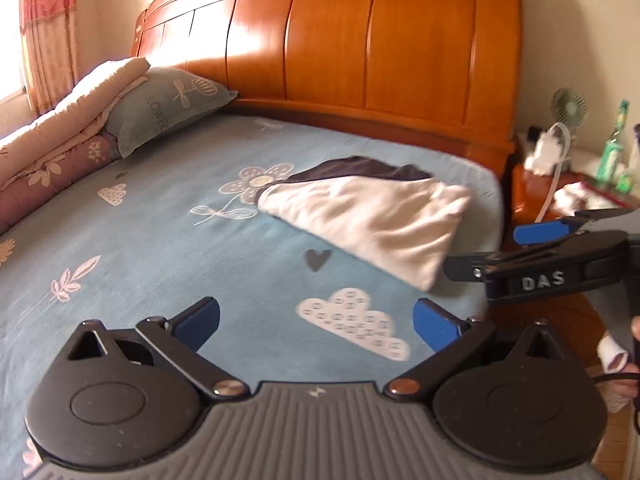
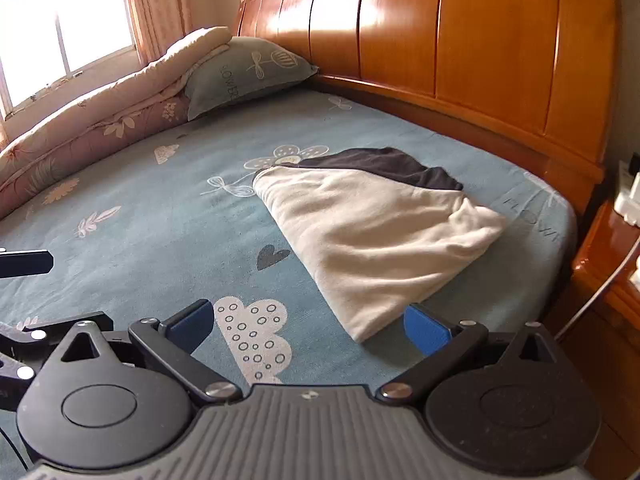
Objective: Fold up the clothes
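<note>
Hovering wide-open, both: left gripper (image 1: 316, 322), right gripper (image 2: 308, 326). Lying at two o'clock, near bed sheet (image 2: 160, 240) edge: folded white garment (image 2: 372, 232).

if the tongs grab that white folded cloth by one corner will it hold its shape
Probably not: the white cloth shows soft wrinkles and rounded edges, so it likely droops and unfolds. It looks light and should drag easily over the sheet. The dark garment tucked under it may shift along.

A folded cream-and-dark cloth garment (image 2: 372, 236) lies on the blue patterned bedsheet (image 2: 160, 248), at one o'clock from the right gripper (image 2: 308, 326). Behind it stands the orange wooden headboard (image 2: 460, 40); at ten o'clock, a grey-blue printed pillow (image 2: 244, 72) leans on a rolled cream quilt (image 2: 100, 116).
</note>
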`<move>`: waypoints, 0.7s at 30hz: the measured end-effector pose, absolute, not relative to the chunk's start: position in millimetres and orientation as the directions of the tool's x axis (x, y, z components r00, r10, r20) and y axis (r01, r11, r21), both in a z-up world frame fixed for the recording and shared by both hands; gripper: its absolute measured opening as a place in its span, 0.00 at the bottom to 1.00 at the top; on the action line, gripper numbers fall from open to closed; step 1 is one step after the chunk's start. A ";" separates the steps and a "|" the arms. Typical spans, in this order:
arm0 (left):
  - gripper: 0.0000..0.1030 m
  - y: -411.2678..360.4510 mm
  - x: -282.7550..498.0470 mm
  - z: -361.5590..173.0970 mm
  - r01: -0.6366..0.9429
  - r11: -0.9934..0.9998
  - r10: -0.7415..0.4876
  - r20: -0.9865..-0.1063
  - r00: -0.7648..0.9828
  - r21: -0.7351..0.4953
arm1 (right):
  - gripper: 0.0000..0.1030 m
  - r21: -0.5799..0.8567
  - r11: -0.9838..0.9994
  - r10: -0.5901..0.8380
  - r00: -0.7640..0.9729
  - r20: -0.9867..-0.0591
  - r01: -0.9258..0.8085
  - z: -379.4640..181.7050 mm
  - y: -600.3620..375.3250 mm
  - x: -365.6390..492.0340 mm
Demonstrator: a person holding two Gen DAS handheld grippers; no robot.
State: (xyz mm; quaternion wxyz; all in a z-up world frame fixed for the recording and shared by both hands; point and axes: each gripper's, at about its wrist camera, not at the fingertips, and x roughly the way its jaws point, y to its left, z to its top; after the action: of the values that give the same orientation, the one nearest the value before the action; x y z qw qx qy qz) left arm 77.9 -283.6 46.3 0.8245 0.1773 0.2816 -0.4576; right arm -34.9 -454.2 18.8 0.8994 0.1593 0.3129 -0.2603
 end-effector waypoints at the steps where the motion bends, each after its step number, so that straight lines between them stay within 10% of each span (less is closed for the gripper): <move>1: 0.99 -279.9 68.3 53.3 0.853 0.522 -0.658 -0.626 0.418 0.021 | 1.00 0.114 0.806 -0.384 0.659 -0.647 0.581 27.6 -452.3 -44.4; 21: 0.99 -263.0 -11.2 77.6 0.764 0.646 -0.580 -0.661 0.476 -0.016 | 1.00 0.032 0.822 -0.383 0.594 -0.708 0.569 52.0 -402.8 -114.8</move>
State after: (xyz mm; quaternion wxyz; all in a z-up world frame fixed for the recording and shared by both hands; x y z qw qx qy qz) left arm -11.2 -263.0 77.6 0.8473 0.1419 0.3239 -0.3964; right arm -114.8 -402.8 52.0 0.8833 0.1285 0.3613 -0.2696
